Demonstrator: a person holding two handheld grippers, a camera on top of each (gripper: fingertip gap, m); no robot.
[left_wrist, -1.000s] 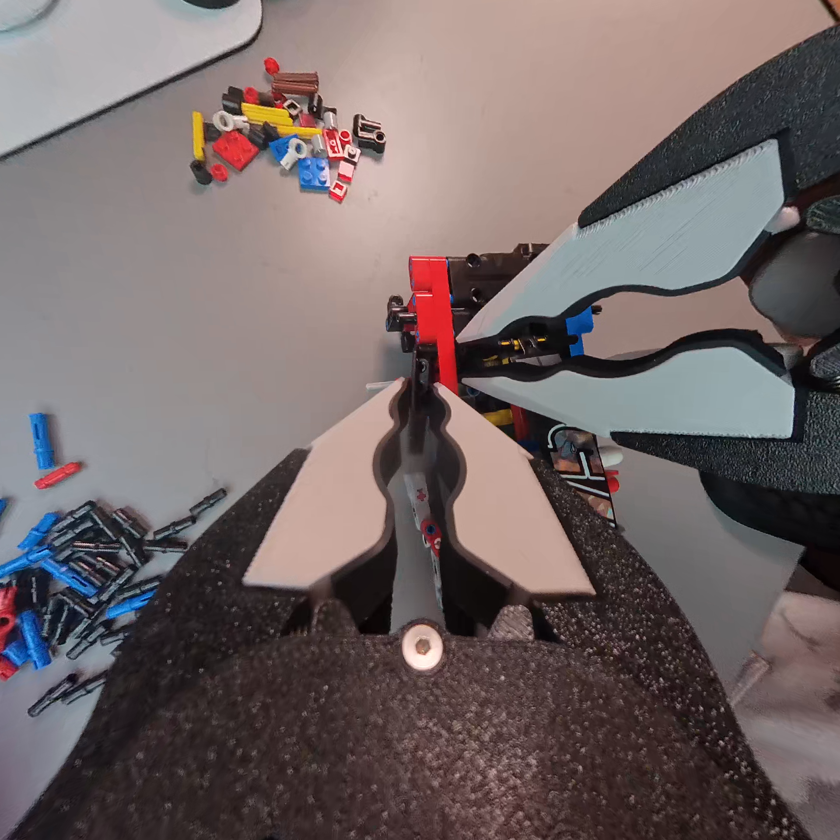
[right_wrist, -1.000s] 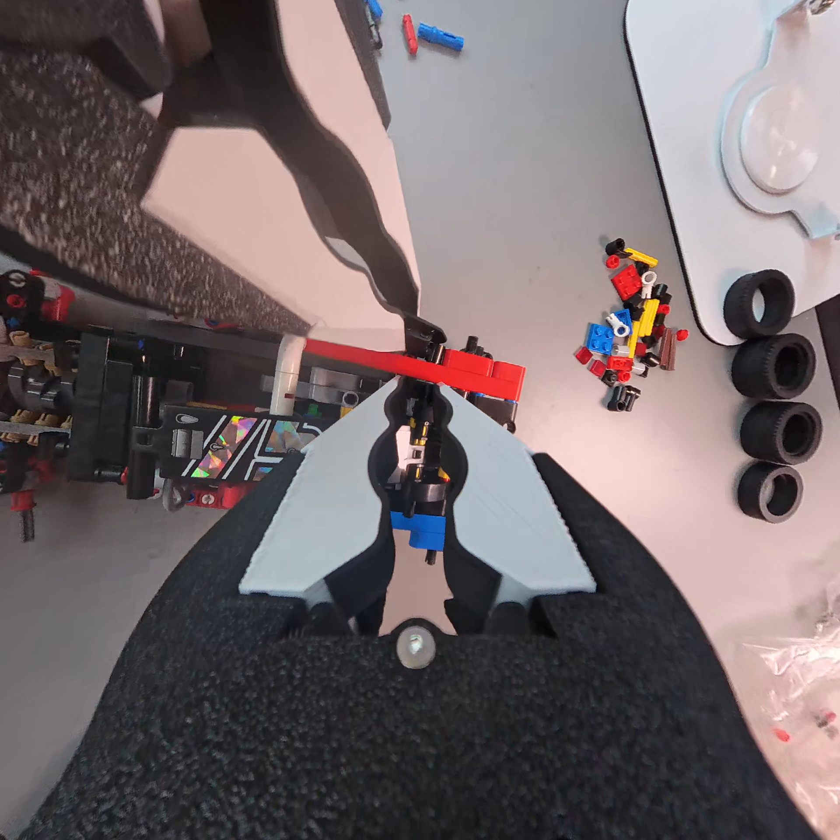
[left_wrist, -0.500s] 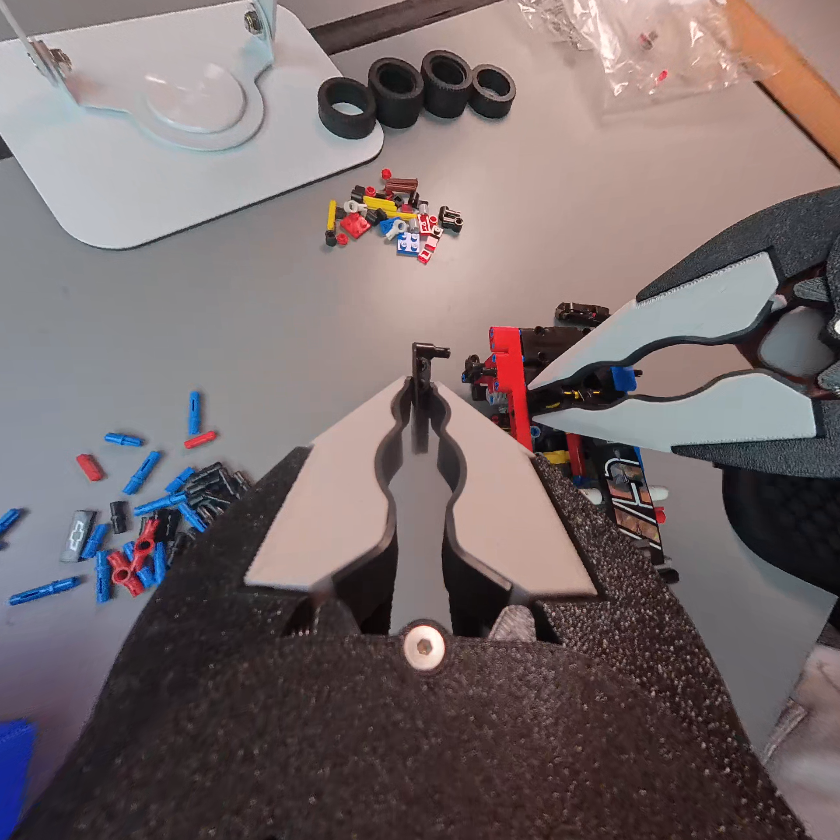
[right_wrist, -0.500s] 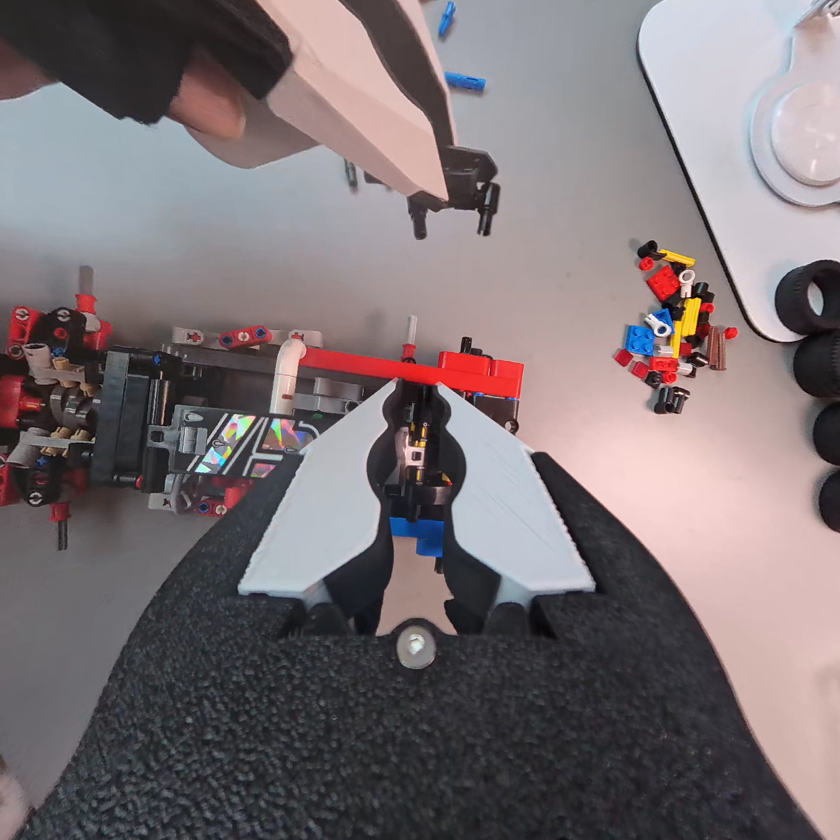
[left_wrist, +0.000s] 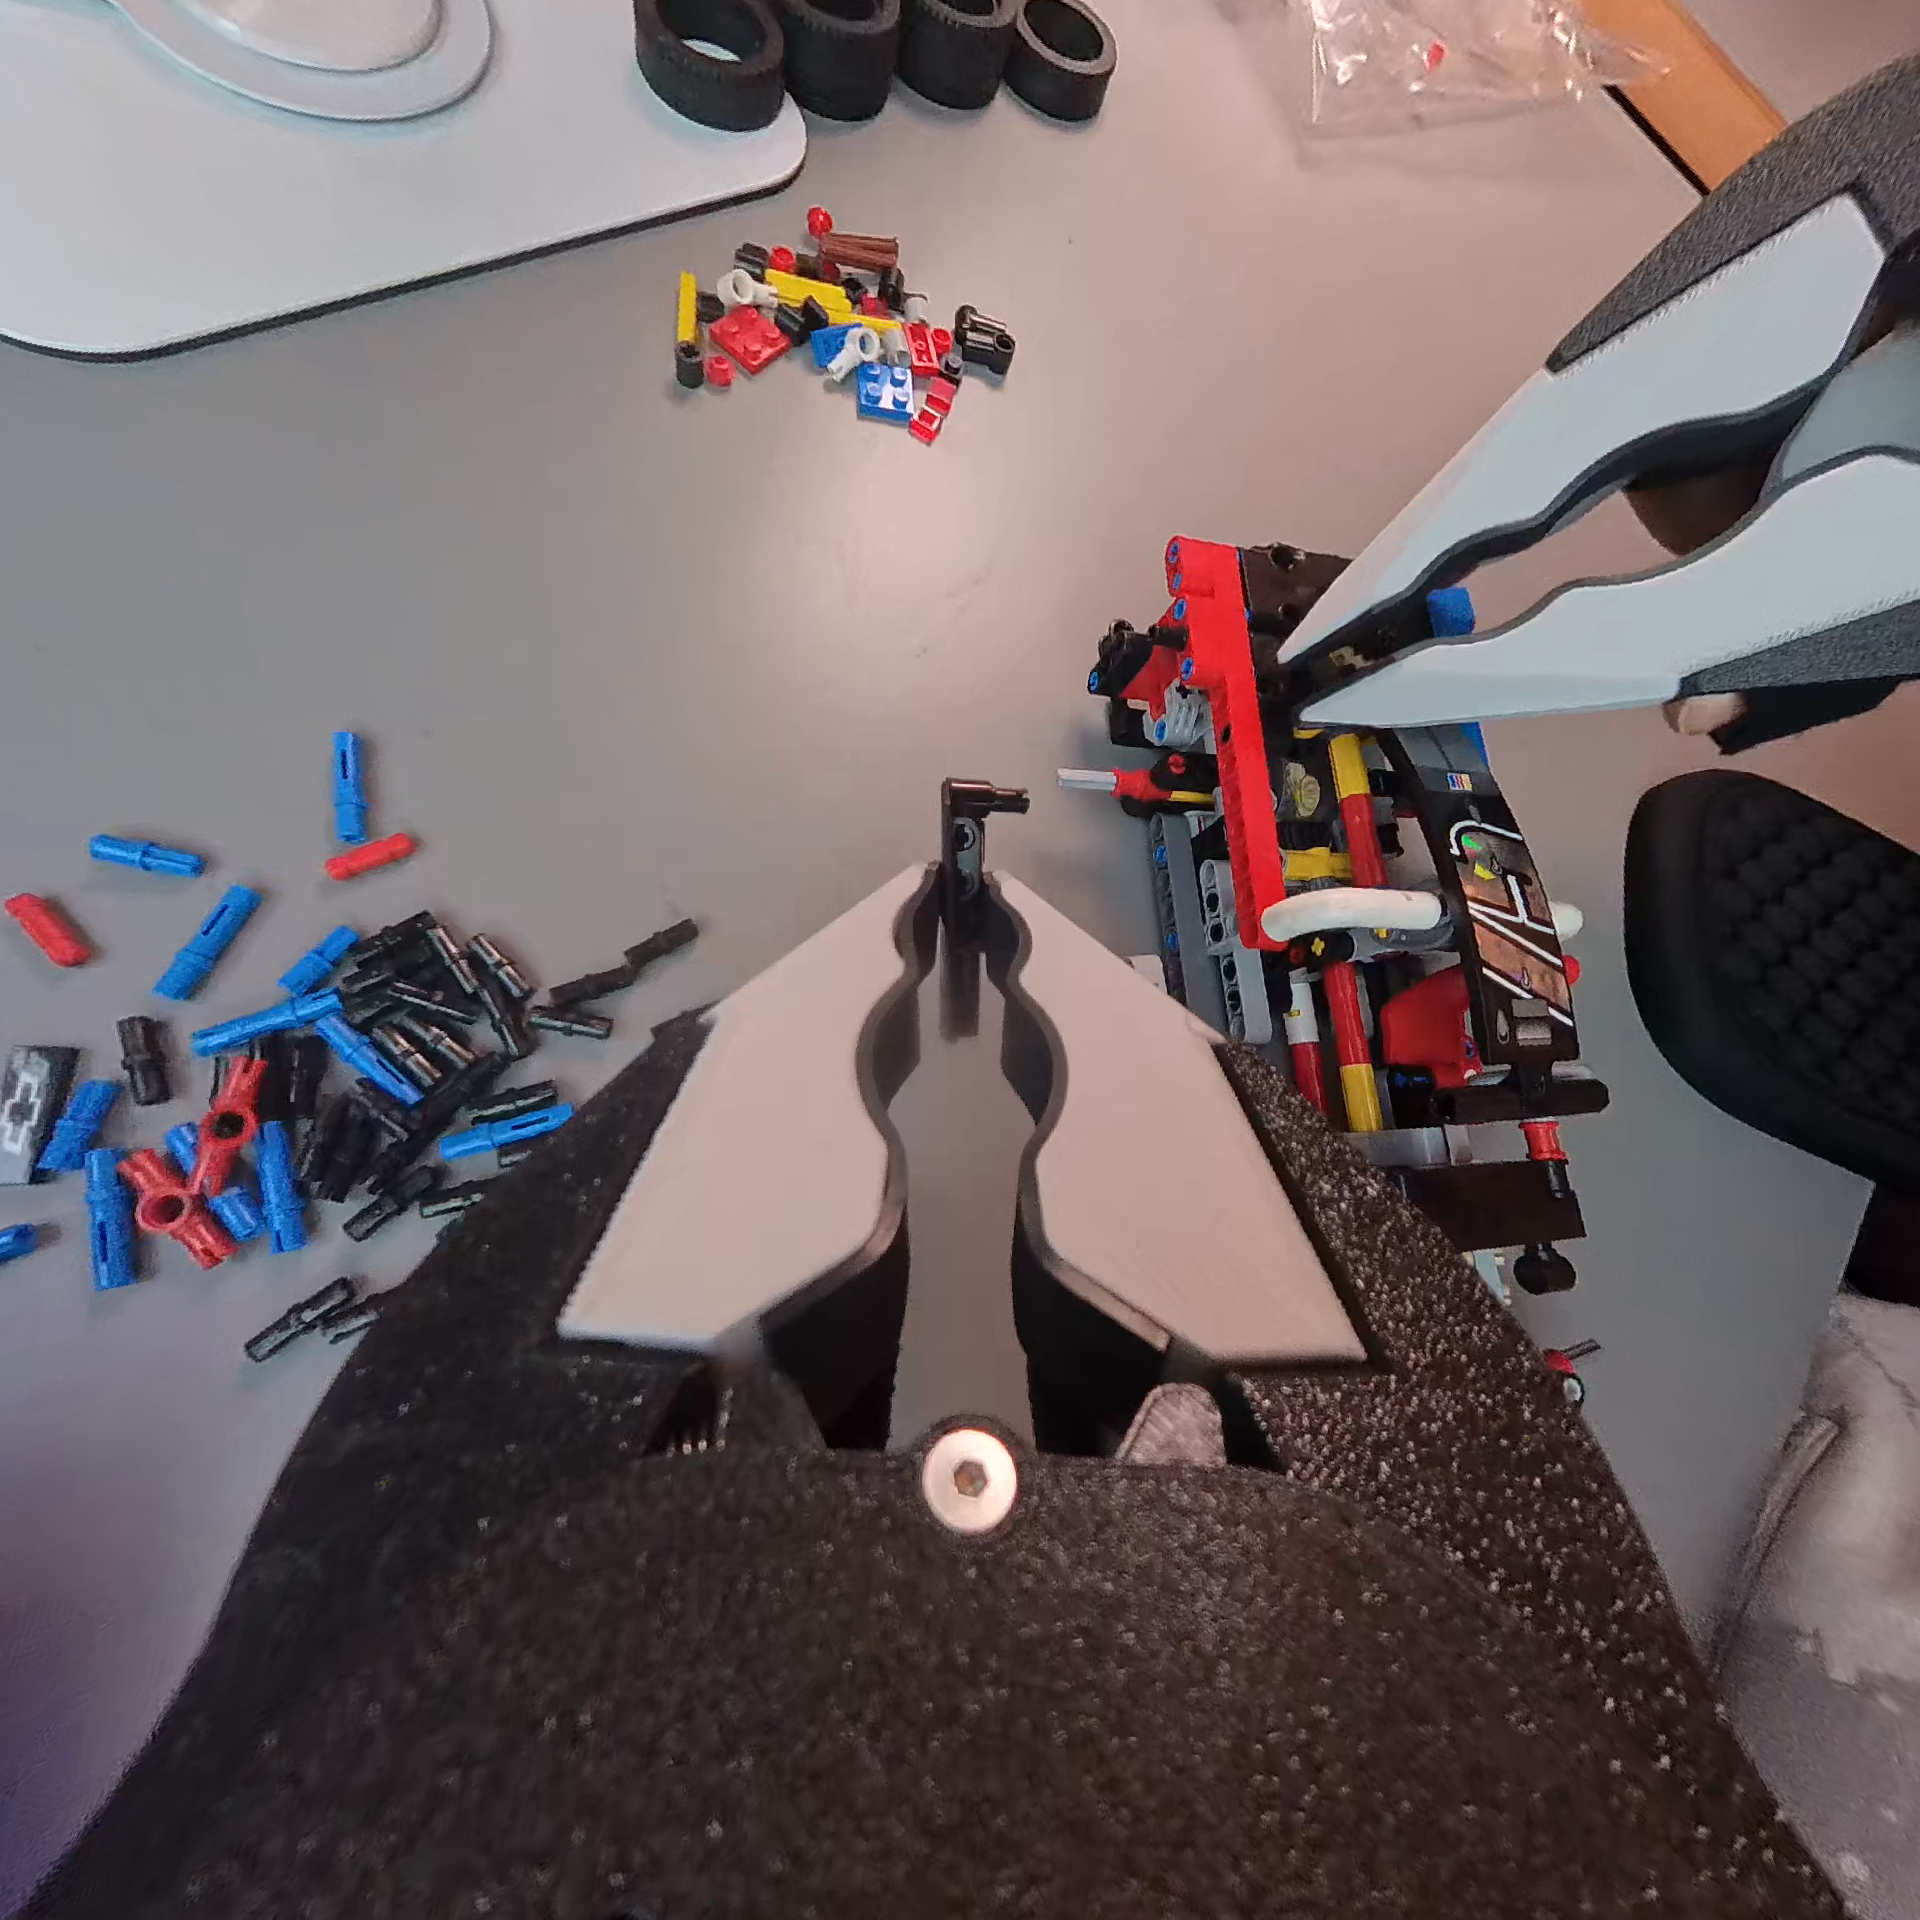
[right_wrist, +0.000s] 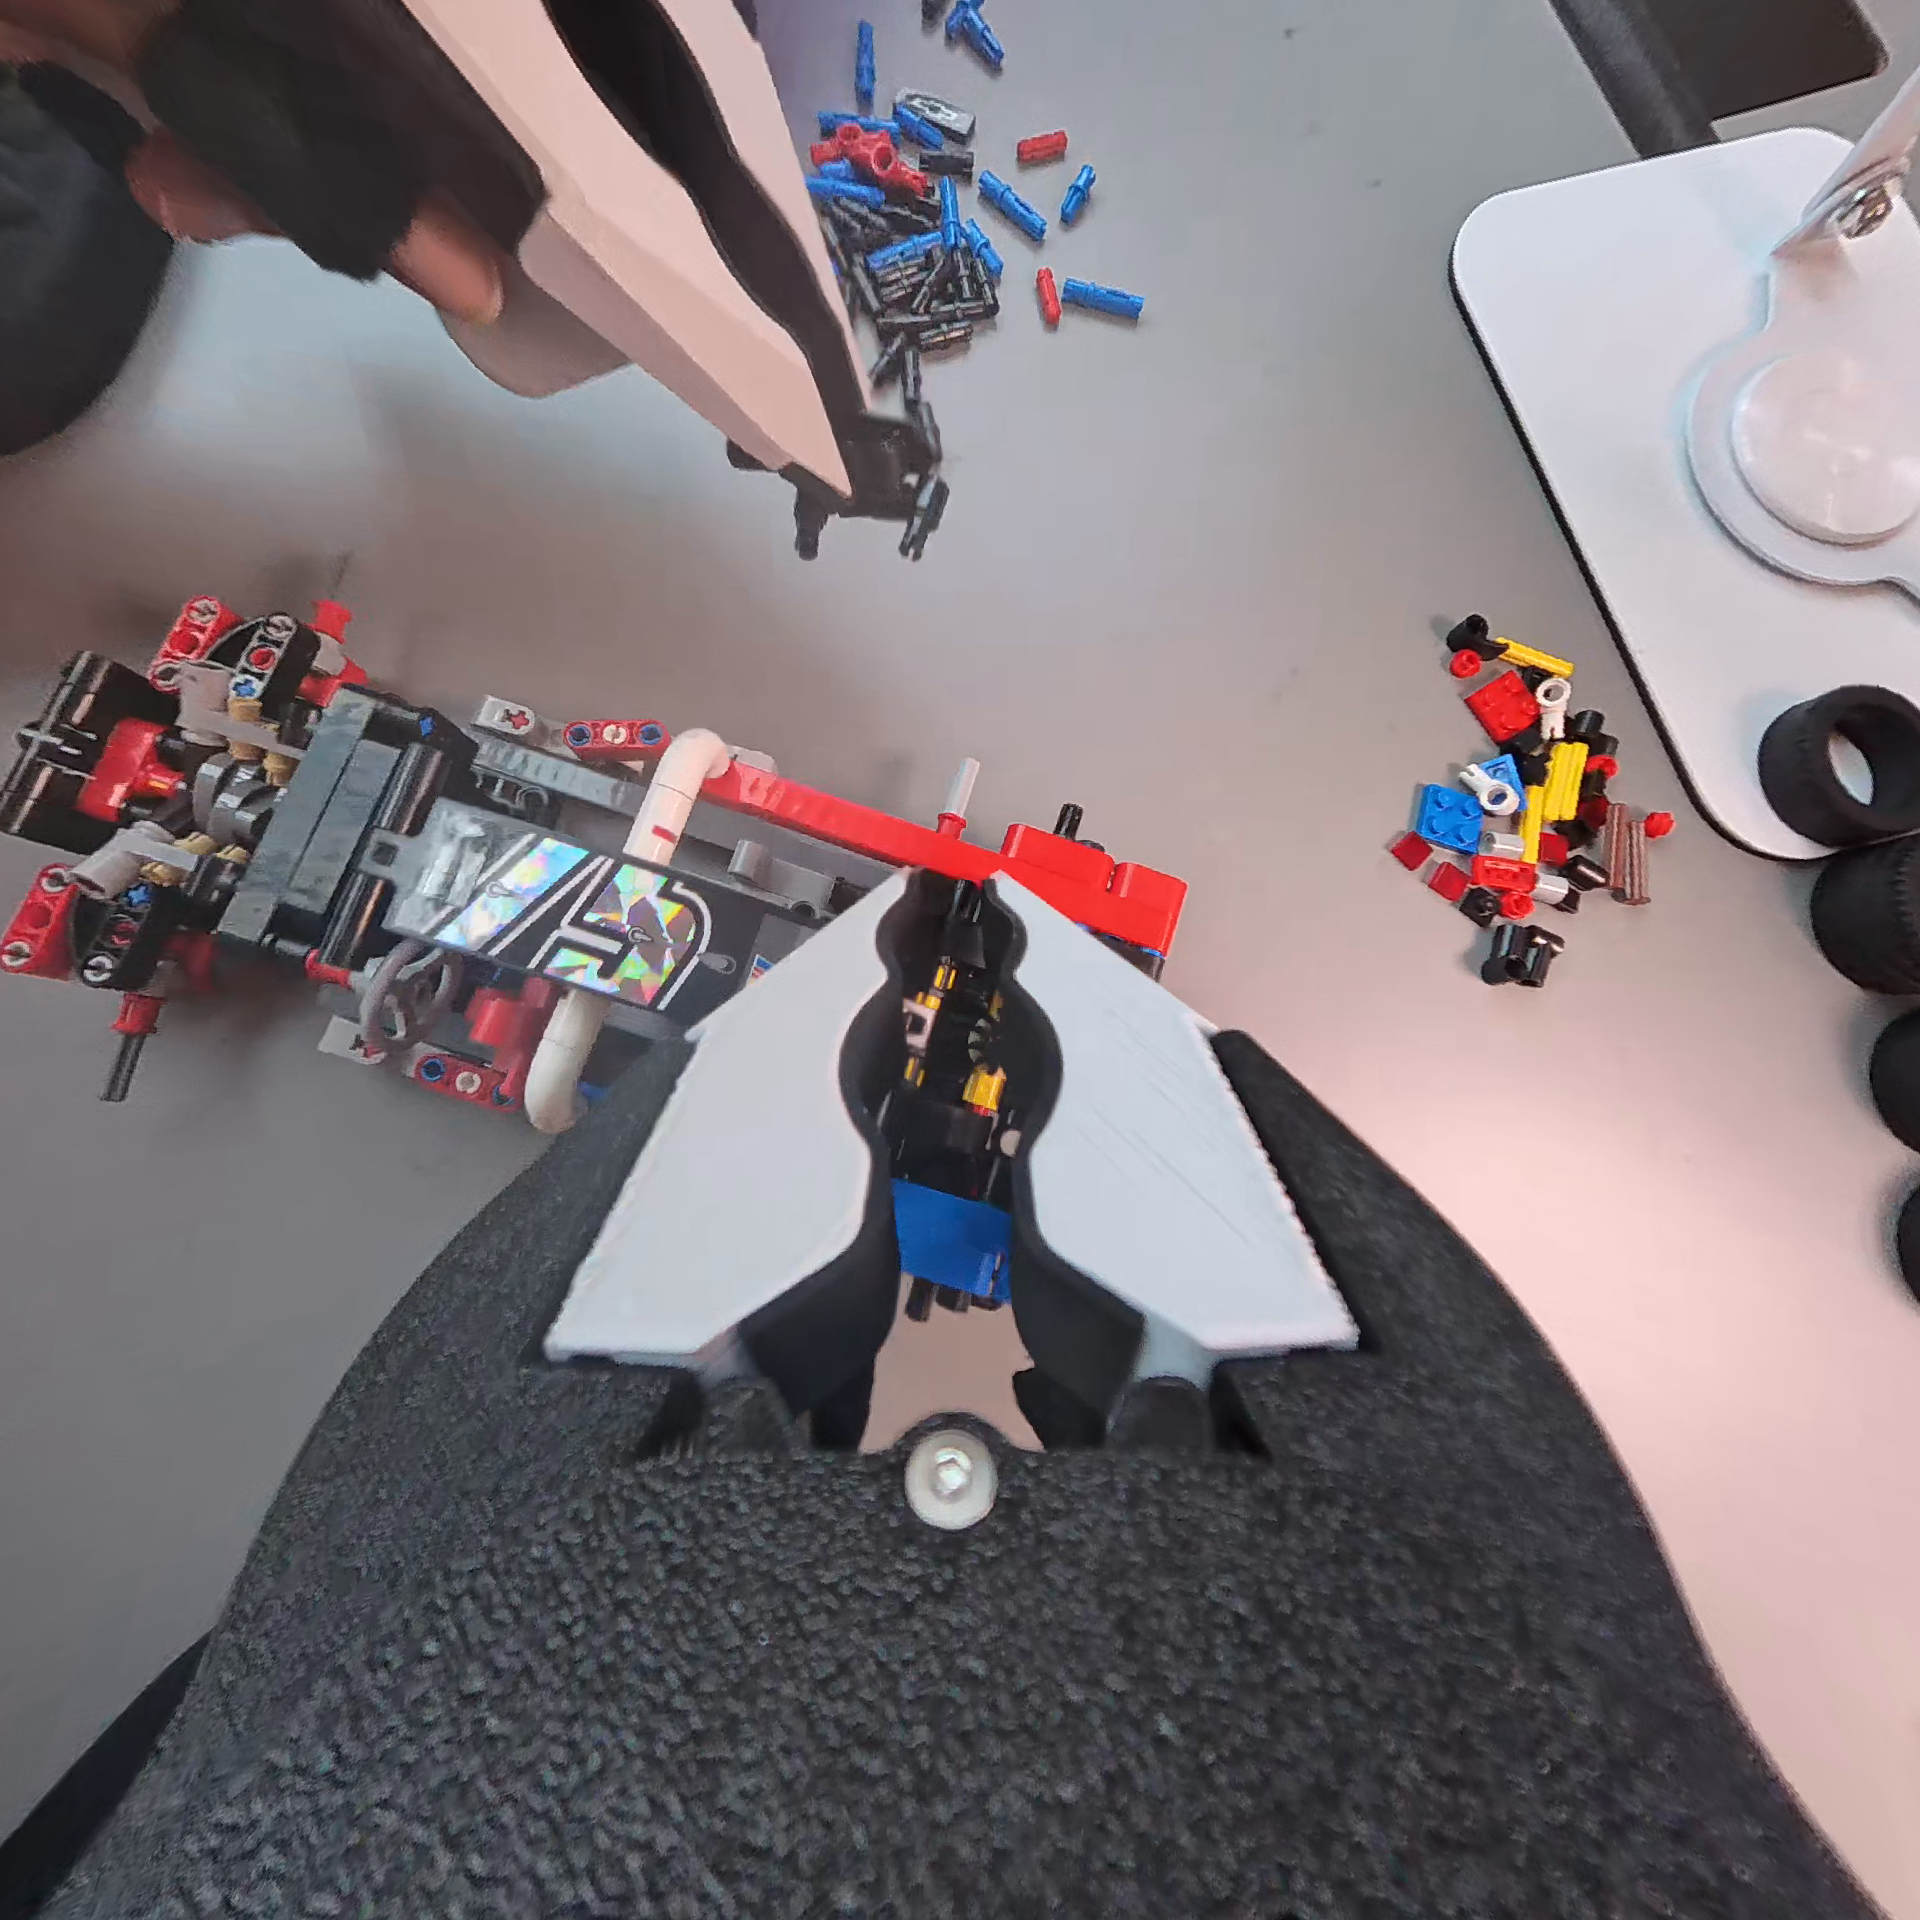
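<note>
My left gripper (left_wrist: 961, 883) is shut on a small black connector piece with pins (left_wrist: 964, 844) and holds it above the grey table, left of the toy car model (left_wrist: 1351, 914). The same piece shows in the right wrist view (right_wrist: 883, 473), clear of the model. My right gripper (right_wrist: 951, 883) is shut on the front of the brick-built car model (right_wrist: 499, 894), beside its long red beam (right_wrist: 935, 847). A blue block (right_wrist: 951, 1242) of the model sits between the right fingers. The right gripper also shows in the left wrist view (left_wrist: 1294, 675).
A pile of blue, black and red pins (left_wrist: 312, 1049) lies at left. A small heap of mixed bricks (left_wrist: 842, 322) lies farther off. Several black tyres (left_wrist: 873, 52) stand by a white stand base (left_wrist: 312, 197). A clear bag (left_wrist: 1455, 52) lies far right. There is about 9 cm between the tips of the two grippers. The left gripper is farther from the blue block (right_wrist: 951, 1242), some 15 cm, than the right, some 7 cm.
My left gripper pulled the black connector piece off the model's red beam and drew back to the left. The right gripper kept its hold on the model.
</note>
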